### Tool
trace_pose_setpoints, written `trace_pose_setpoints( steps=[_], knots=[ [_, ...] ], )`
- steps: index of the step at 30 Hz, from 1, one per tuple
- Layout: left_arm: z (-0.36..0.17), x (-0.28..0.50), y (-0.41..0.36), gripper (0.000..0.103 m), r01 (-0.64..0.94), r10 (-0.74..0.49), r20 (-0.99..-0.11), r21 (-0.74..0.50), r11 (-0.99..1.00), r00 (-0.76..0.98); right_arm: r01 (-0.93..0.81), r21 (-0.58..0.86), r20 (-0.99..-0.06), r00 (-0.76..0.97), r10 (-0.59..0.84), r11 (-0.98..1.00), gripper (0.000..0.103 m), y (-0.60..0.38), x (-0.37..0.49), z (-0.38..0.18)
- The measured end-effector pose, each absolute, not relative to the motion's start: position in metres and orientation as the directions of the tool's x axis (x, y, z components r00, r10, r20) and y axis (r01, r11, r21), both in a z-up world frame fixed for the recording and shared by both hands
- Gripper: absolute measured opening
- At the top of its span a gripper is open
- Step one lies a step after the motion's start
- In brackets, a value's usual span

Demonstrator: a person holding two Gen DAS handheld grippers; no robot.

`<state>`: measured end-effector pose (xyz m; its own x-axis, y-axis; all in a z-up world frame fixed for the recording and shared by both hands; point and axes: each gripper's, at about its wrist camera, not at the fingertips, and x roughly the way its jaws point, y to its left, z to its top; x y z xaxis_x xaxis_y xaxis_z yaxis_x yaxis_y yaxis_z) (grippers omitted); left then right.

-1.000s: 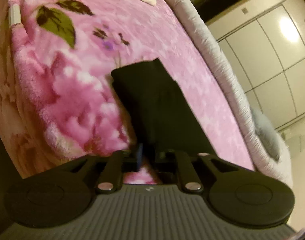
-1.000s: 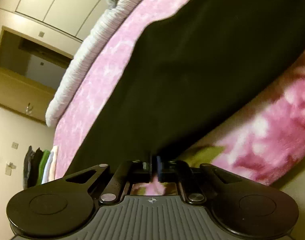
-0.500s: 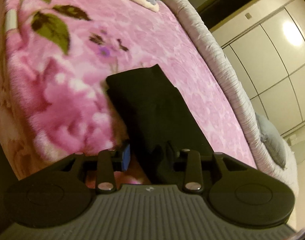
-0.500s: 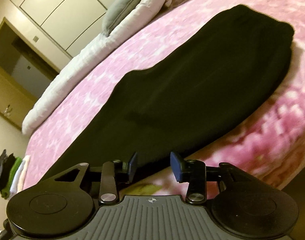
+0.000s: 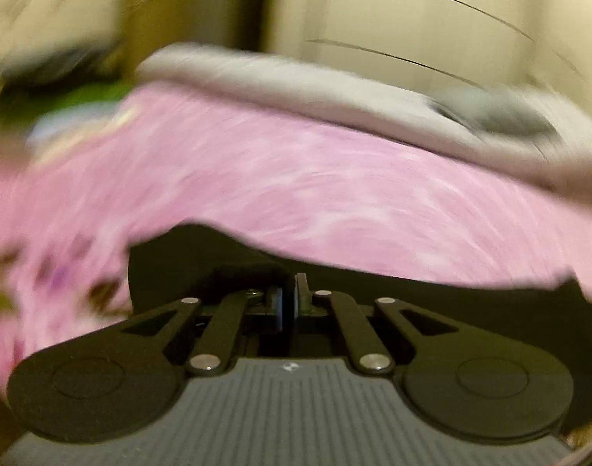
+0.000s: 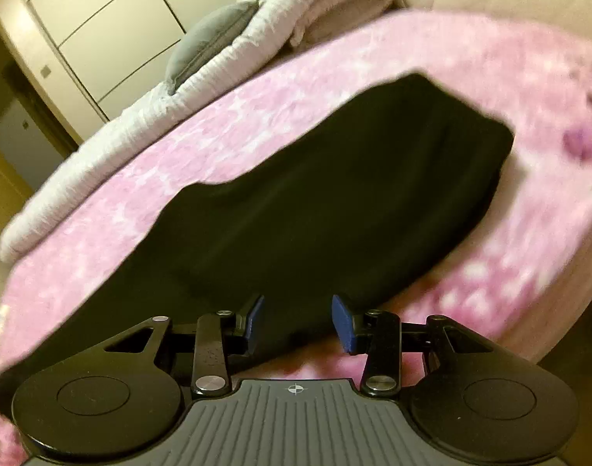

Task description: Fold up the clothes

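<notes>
A black garment (image 6: 335, 202) lies long and flat across the pink floral blanket (image 6: 296, 89) on the bed. My right gripper (image 6: 298, 320) is open, its blue pads (image 6: 344, 324) just above the garment's near edge, holding nothing. In the blurred left wrist view my left gripper (image 5: 288, 303) has its jaws close together over the black garment (image 5: 202, 256) near one end; whether cloth is pinched between them is unclear.
A rolled white duvet (image 6: 148, 116) with a grey pillow (image 6: 210, 39) runs along the far side of the bed. A stack of folded clothes (image 5: 59, 105) lies at the far left. Wardrobe doors (image 6: 113, 19) stand behind the bed.
Both grippers opened and let go of the garment. The right one stays open and has drawn back. The left one has swung round fast and its jaws have closed again.
</notes>
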<state>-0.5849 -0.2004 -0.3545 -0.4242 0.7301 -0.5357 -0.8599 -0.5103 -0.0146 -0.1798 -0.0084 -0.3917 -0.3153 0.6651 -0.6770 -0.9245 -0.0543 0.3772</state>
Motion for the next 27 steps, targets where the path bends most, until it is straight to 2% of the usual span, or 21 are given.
trace_pose_setpoints(
  steps=[3,5,7,8,11,13,17,22,27],
  knots=[
    [-0.358,-0.513,-0.166,0.002,-0.936,0.783,-0.513,0.168,-0.309,-0.351,-0.941,0.332,-0.674,-0.281,0.683,-0.059,0.042,-0.004,-0.178,-0.389],
    [-0.377,-0.465,-0.145,0.003,-0.939,0.791,-0.534,0.313,-0.142,-0.298,-0.940,0.335,-0.679,-0.285,0.677,-0.059,0.042,-0.002,-0.178,-0.392],
    [-0.405,-0.417,-0.126,0.004,-0.894,0.762,-0.600,0.443,0.064,-0.243,-0.936,0.346,-0.685,-0.294,0.666,-0.057,0.042,0.000,-0.178,-0.396],
    [-0.417,-0.400,-0.122,0.009,-0.859,0.749,-0.618,0.493,0.135,-0.237,-0.935,0.350,-0.689,-0.298,0.660,-0.056,0.043,0.000,-0.178,-0.397],
    [-0.441,-0.370,-0.119,0.011,-0.774,0.733,-0.632,0.586,0.240,-0.251,-0.936,0.349,-0.703,-0.298,0.646,-0.053,0.043,-0.004,-0.177,-0.399],
    [-0.435,-0.377,-0.122,0.015,-0.818,0.730,-0.642,0.536,0.210,-0.233,-0.938,0.342,-0.709,-0.296,0.640,-0.055,0.043,-0.008,-0.176,-0.399],
    [-0.402,-0.419,-0.136,0.020,-0.965,0.708,-0.694,0.255,0.068,-0.134,-0.951,0.300,-0.725,-0.278,0.630,-0.074,0.043,-0.014,-0.182,-0.398],
    [-0.376,-0.461,-0.163,0.021,-0.987,0.690,-0.713,0.023,-0.157,-0.127,-0.945,0.269,-0.714,-0.324,0.621,-0.185,0.043,-0.023,-0.212,-0.392],
    [-0.363,-0.503,-0.183,0.021,-0.951,0.674,-0.729,-0.117,-0.288,-0.114,-0.863,0.449,-0.669,-0.497,0.552,-0.233,0.043,-0.024,-0.237,-0.394]
  ],
)
